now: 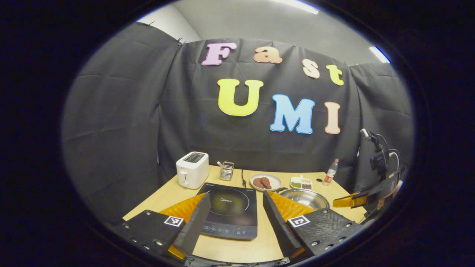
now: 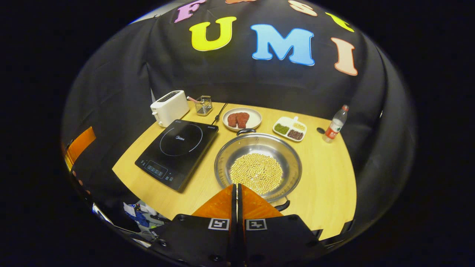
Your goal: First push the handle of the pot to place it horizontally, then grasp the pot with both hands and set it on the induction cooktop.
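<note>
While the right gripper (image 2: 236, 187) hangs at the lower middle of the right gripper view with its fingers pressed together and nothing between them, its tips sit just at the near rim of the pot (image 2: 258, 166), which rests on the wooden table (image 2: 330, 193) in the centre of that frame, right of the induction cooktop (image 2: 178, 152) and apart from it. A dark handle (image 2: 283, 205) pokes out at the pot's near rim just right of the fingertips, and a second one (image 2: 245, 131) shows at the far rim. The work looks to be at its first step, the handle push, with the lift not yet begun; the closed fingers suit a nudge, and the next move seems to call for a short sideways press on the near handle. In the left gripper view the left gripper (image 1: 233, 207) is spread wide at the bottom of the frame, holding nothing, its fingers framing the cooktop. By count: one pot carrying pale beans, two handles, one cooktop, one white toaster (image 2: 169, 107) at upper left, one small wire basket (image 2: 203, 104), one plate of meat pieces (image 2: 242, 118), one divided dish (image 2: 290, 128) and one bottle (image 2: 335, 124) at upper right.
</note>
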Available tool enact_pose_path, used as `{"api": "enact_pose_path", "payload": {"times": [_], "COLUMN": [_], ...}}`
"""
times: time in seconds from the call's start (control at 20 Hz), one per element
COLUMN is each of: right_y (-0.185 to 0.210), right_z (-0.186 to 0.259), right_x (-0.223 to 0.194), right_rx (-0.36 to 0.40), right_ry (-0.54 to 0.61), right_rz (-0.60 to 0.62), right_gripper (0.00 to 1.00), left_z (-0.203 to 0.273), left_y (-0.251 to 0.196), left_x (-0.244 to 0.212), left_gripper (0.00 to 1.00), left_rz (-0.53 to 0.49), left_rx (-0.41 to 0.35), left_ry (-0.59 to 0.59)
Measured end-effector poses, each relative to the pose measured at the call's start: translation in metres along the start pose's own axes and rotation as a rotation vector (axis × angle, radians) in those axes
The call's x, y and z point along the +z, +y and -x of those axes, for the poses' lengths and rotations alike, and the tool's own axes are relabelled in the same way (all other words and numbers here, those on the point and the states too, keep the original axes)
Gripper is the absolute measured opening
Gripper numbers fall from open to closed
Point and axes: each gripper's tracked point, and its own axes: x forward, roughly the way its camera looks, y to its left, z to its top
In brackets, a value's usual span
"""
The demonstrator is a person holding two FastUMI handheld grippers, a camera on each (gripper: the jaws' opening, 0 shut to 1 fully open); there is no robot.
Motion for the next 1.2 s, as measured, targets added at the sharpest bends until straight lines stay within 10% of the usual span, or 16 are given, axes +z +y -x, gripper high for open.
{"api": "enact_pose_path", "payload": {"times": [1.2], "right_y": [-0.045], "right_z": [-0.105], "right_x": [-0.102], "right_rx": [0.119], "right_ry": [0.351], "right_rz": [0.028], "right_gripper": [0.02], "left_z": [-0.036], "left_y": [-0.071], "left_x": [-0.016], "left_gripper": [0.86], "left_rz": [-0.025], "left_rx": [0.136], "left_ry": [0.097]}}
